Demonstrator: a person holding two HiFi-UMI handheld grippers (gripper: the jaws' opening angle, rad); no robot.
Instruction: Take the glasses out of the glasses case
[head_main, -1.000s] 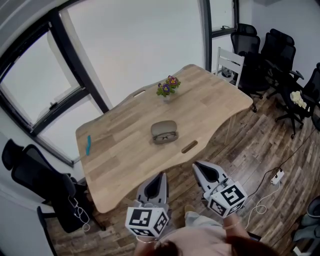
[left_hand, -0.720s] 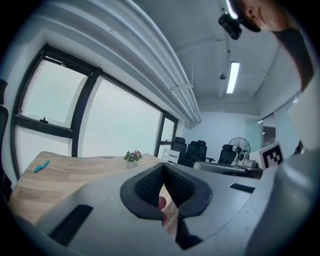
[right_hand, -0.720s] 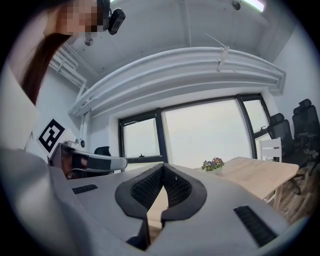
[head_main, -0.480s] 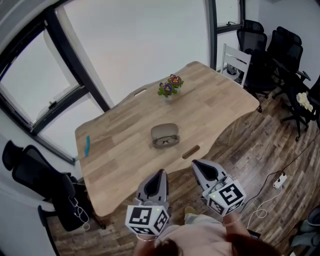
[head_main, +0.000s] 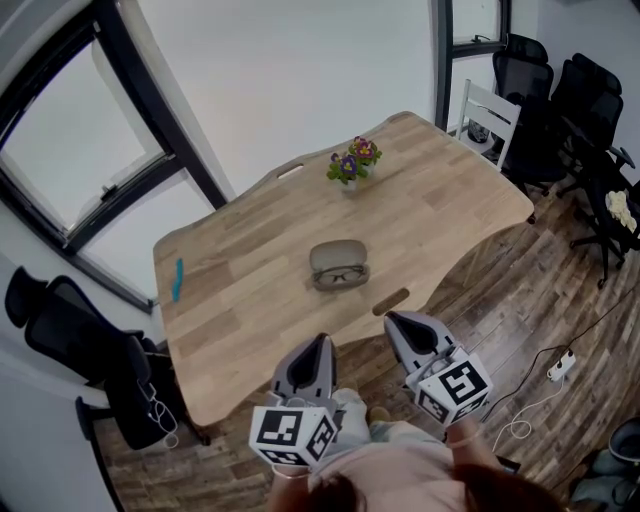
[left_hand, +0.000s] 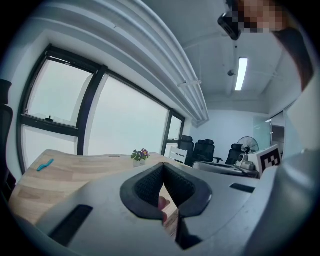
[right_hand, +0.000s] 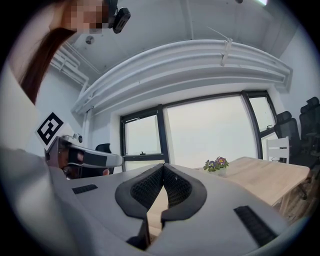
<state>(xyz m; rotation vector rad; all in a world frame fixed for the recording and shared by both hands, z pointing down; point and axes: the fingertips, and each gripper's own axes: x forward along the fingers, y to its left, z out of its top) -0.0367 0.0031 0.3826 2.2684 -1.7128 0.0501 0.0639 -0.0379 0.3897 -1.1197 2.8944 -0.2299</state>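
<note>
An open grey-brown glasses case (head_main: 337, 262) lies near the middle of the wooden table (head_main: 250, 300), with dark-framed glasses (head_main: 345, 276) resting in its near half. Both grippers are held off the table's near edge, well short of the case. My left gripper (head_main: 316, 348) is shut with nothing in it, its tips meeting in the left gripper view (left_hand: 163, 167). My right gripper (head_main: 399, 323) is likewise shut and empty, as the right gripper view (right_hand: 163, 168) shows.
A small pot of flowers (head_main: 350, 164) stands at the table's far side. A blue pen-like object (head_main: 178, 279) lies near the left edge. A white chair (head_main: 490, 120) and black office chairs (head_main: 585, 110) stand to the right; another black chair (head_main: 80, 345) is at the left.
The head view has shifted, so the table and case sit a little lower and to the right in frame. Both grippers stay shut, held in much the same place.
</note>
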